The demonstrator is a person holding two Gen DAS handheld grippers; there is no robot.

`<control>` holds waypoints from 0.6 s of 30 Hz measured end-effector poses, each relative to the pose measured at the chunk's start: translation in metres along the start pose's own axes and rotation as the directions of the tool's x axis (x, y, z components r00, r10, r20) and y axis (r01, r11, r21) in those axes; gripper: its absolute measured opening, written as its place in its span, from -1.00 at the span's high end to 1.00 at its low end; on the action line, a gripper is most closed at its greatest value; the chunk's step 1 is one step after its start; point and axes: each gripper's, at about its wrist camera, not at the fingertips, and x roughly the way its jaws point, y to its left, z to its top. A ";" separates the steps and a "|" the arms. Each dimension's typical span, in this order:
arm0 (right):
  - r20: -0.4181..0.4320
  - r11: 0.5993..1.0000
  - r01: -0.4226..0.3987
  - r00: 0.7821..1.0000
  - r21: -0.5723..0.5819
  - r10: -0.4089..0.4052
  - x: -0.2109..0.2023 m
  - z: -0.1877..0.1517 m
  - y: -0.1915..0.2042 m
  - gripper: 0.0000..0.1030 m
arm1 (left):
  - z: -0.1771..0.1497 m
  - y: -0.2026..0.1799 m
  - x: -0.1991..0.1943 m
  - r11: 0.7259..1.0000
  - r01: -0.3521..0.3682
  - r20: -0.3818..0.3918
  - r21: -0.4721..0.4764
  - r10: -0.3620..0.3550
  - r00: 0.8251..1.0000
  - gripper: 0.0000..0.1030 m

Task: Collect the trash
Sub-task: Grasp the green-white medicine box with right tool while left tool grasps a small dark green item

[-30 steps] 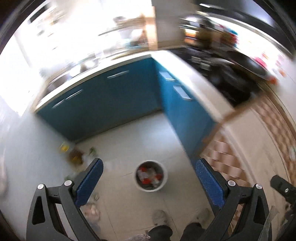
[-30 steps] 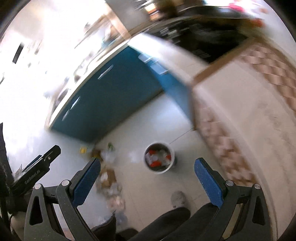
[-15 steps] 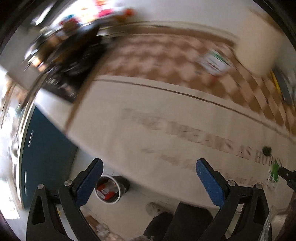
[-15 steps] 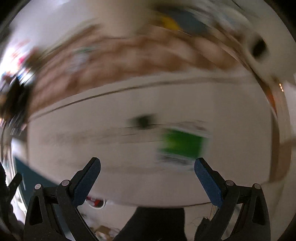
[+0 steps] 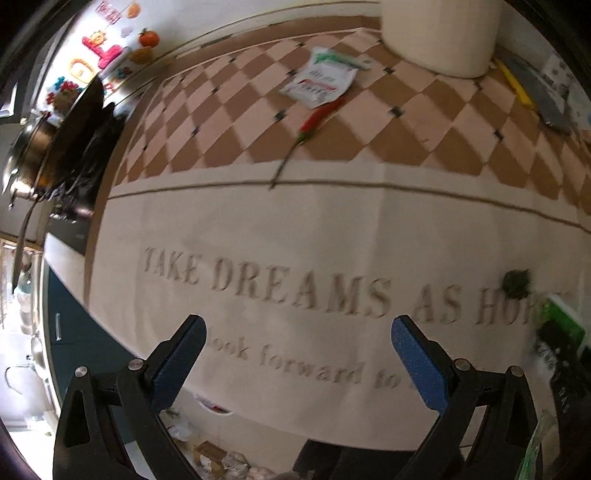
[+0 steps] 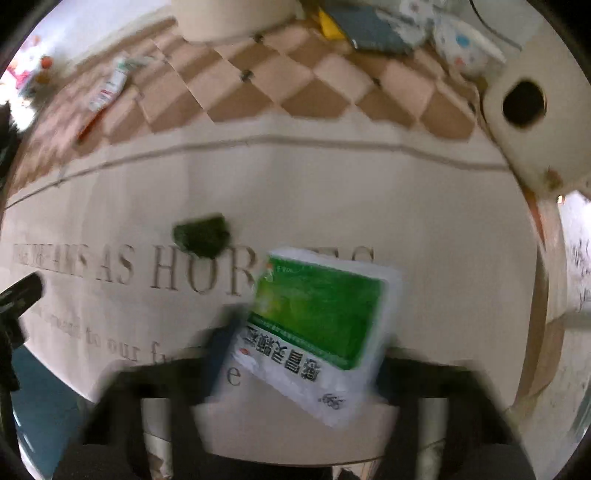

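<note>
A green and white packet (image 6: 317,332) lies near the front edge of the table with the lettered cloth (image 5: 332,229). My right gripper (image 6: 295,373) is blurred around the packet, its fingers on either side, closing in. A dark green scrap (image 6: 202,236) lies just beyond; it also shows in the left wrist view (image 5: 516,283). A white sachet (image 5: 321,79) and a red chilli (image 5: 314,120) lie on the checkered part. My left gripper (image 5: 295,354) is open and empty above the table edge. The packet shows at its right (image 5: 561,325).
A white cylinder (image 5: 439,33) stands at the back of the table. A yellow and grey item (image 6: 365,22) and a white appliance (image 6: 524,122) are at the right. A stove with pans (image 5: 55,136) is at left. Floor litter (image 5: 221,458) and the bin rim (image 5: 214,408) show below.
Both grippers swung up from the floor and bin to the table. My right gripper moved onto the green packet and its fingers have closed inward. My left gripper stays open.
</note>
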 end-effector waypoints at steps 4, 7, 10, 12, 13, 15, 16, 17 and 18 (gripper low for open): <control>-0.014 0.996 -0.078 0.997 0.050 0.078 -0.002 0.003 -0.022 1.00 | 0.012 -0.028 -0.008 0.993 0.112 0.016 0.039 -0.112 0.994 -0.98; 0.013 0.985 -0.115 0.993 0.126 0.115 -0.012 0.010 -0.052 1.00 | 0.020 -0.052 -0.011 0.973 0.221 0.001 0.071 -0.221 0.975 -0.98; 0.045 0.969 -0.122 0.992 0.213 0.115 -0.023 0.017 -0.090 1.00 | 0.028 -0.084 -0.010 0.944 0.310 -0.024 0.110 -0.309 0.951 -0.93; 0.057 0.965 -0.110 0.993 0.237 0.099 -0.026 0.025 -0.103 1.00 | 0.031 -0.105 -0.005 0.933 0.330 -0.044 0.144 -0.327 0.944 -0.67; 0.062 0.963 -0.103 0.994 0.250 0.091 -0.025 0.029 -0.115 1.00 | 0.031 -0.114 -0.002 0.929 0.333 -0.060 0.160 -0.328 0.943 -0.42; 0.070 0.958 -0.090 0.995 0.271 0.074 -0.026 0.030 -0.127 1.00 | 0.031 -0.131 0.004 0.921 0.340 -0.086 0.188 -0.330 0.940 0.20; 0.071 0.956 -0.086 0.995 0.281 0.069 -0.026 0.029 -0.133 1.00 | 0.030 -0.134 0.005 0.919 0.345 -0.093 0.193 -0.333 0.938 0.59; 0.071 0.954 -0.086 0.995 0.287 0.068 -0.025 0.029 -0.135 1.00 | 0.030 -0.137 0.006 0.917 0.347 -0.096 0.196 -0.334 0.938 0.59; 0.072 0.953 -0.085 0.995 0.291 0.067 -0.022 0.026 -0.139 1.00 | 0.029 -0.138 0.003 0.920 0.338 -0.079 0.199 -0.328 0.941 0.59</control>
